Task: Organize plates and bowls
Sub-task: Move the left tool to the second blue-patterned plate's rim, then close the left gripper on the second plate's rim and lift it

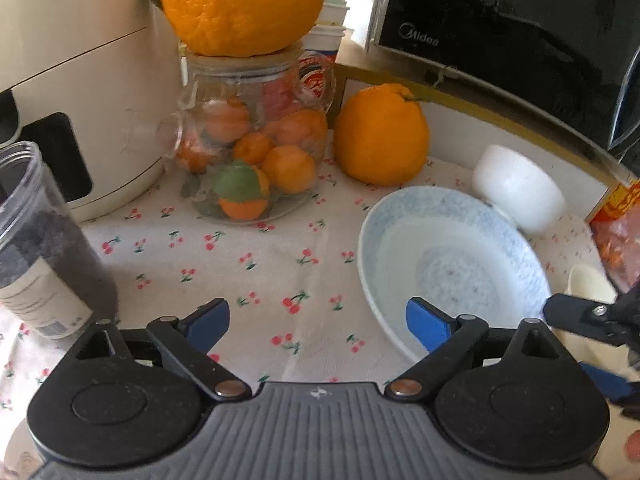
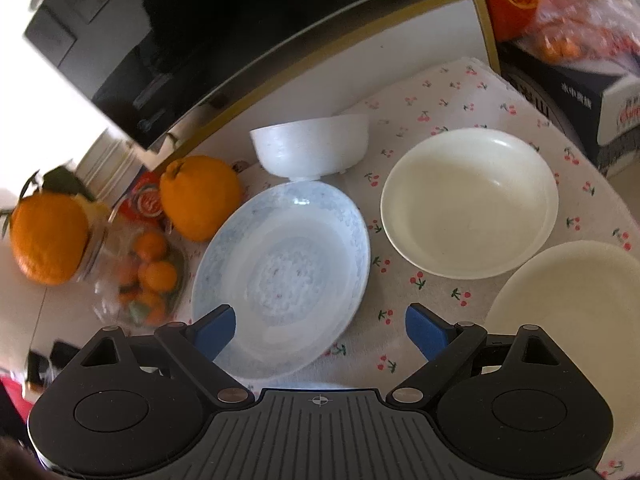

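Basically nothing stacked yet: blue plate [image 2: 280, 276], white bowl [image 2: 310, 146], two cream plates [image 2: 468, 200] lie separate; left gripper [image 1: 318, 324] and right gripper [image 2: 320, 330] gape empty.

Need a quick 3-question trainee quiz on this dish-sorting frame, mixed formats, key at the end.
1. True or false: the white bowl sits upside down on the cloth.
2. Multiple choice: what lies between the right tongs? A) the near rim of the blue-patterned plate B) a cream plate C) the loose orange
3. Fill in: the second orange rests on top of the glass ____.

Key: 1 false, it is upright. 2 A, pads not pressing it. 3 jar.
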{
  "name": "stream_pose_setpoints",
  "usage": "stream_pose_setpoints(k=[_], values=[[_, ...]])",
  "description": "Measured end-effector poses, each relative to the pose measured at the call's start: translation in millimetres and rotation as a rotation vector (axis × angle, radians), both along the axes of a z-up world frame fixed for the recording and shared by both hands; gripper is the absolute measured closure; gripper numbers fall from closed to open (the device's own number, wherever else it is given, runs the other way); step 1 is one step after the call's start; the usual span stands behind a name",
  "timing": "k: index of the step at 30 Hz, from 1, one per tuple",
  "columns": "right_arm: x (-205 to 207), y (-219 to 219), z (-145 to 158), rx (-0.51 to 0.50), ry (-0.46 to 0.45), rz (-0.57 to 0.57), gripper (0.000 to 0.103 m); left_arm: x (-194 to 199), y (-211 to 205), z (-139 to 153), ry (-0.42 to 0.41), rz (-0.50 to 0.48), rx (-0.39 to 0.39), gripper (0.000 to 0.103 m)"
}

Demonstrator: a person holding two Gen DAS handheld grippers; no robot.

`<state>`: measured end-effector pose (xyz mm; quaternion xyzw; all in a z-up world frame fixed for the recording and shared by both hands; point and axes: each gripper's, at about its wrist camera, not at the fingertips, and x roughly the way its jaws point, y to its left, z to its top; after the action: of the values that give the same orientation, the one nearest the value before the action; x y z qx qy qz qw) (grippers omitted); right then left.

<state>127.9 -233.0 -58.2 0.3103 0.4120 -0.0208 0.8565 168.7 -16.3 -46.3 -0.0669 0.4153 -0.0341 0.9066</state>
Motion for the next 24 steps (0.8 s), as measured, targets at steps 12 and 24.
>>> stream_pose_setpoints(k=[12, 24], values=[[19, 9, -17, 0.005, -0.015, -0.021, 0.010, 13, -6, -13, -0.011, 0.003, -0.100, 0.042], [26, 20, -22, -0.083, -0.026, -0.037, 0.035, 17, -2, -21, -0.016, 0.004, -0.157, 0.072]])
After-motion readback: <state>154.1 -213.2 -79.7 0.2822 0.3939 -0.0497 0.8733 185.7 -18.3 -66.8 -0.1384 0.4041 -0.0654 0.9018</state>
